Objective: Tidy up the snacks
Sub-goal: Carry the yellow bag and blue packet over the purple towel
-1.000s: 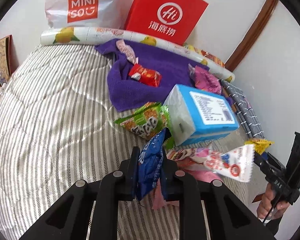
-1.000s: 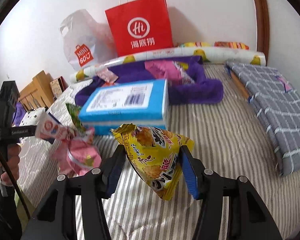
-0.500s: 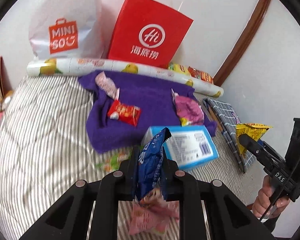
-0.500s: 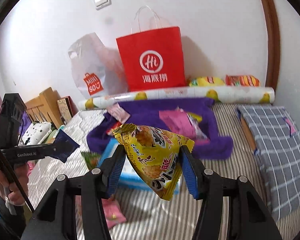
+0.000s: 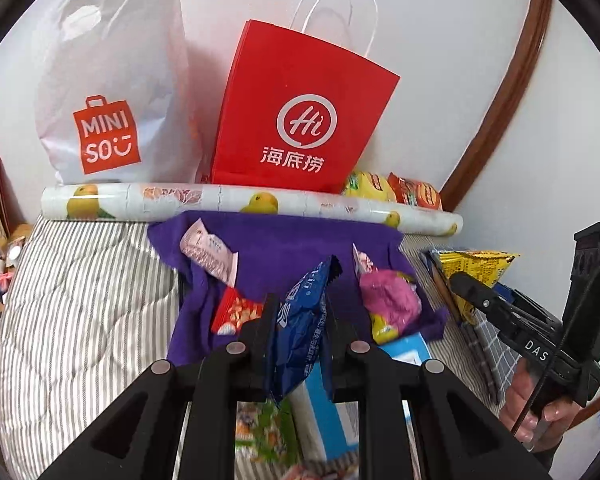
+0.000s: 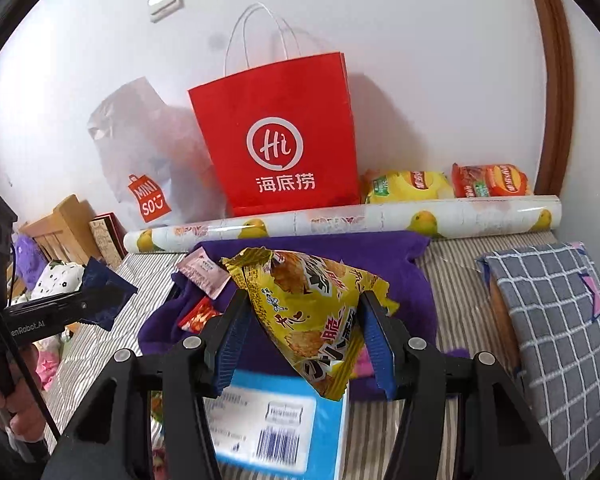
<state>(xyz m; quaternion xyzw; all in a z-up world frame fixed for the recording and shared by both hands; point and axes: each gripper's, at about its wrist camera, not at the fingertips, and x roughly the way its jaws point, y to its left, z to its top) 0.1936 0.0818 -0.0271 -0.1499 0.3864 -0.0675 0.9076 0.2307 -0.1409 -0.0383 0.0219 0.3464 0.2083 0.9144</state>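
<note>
The left claw (image 5: 298,316) is pinched tight on a blue snack packet (image 5: 302,320), which stands crumpled between the two fingers and hangs above the bed. The right claw (image 6: 304,328) grips a puffy yellow snack bag (image 6: 312,312) by its sides, jaws partway apart around it, the bag's lower corner dangling over a blue and white box (image 6: 276,424) that lies on the bed just below. In the left wrist view the right claw shows at the right edge, held by a hand (image 5: 534,404), with the yellow bag sticking out past its fingers. Beyond both claws a purple towel (image 5: 284,240) is spread on the striped bed cover (image 5: 80,300); on it lie a pale pink packet (image 5: 208,254) near the far left corner, a small red packet (image 5: 236,314) closer in, and a pink and yellow packet (image 5: 388,308) toward the right. A fruit-printed roll (image 5: 220,202) lies along the towel's far edge, against the wall. Behind the roll stand a red paper bag (image 5: 300,120) and, to its left, a white plastic bag (image 5: 108,80), both leaning on the wall. To the right of the red bag, a yellow packet (image 6: 408,186) and an orange packet (image 6: 490,180) rest behind the roll. A grey checked cushion (image 6: 552,320) lies on the bed at the right.
</note>
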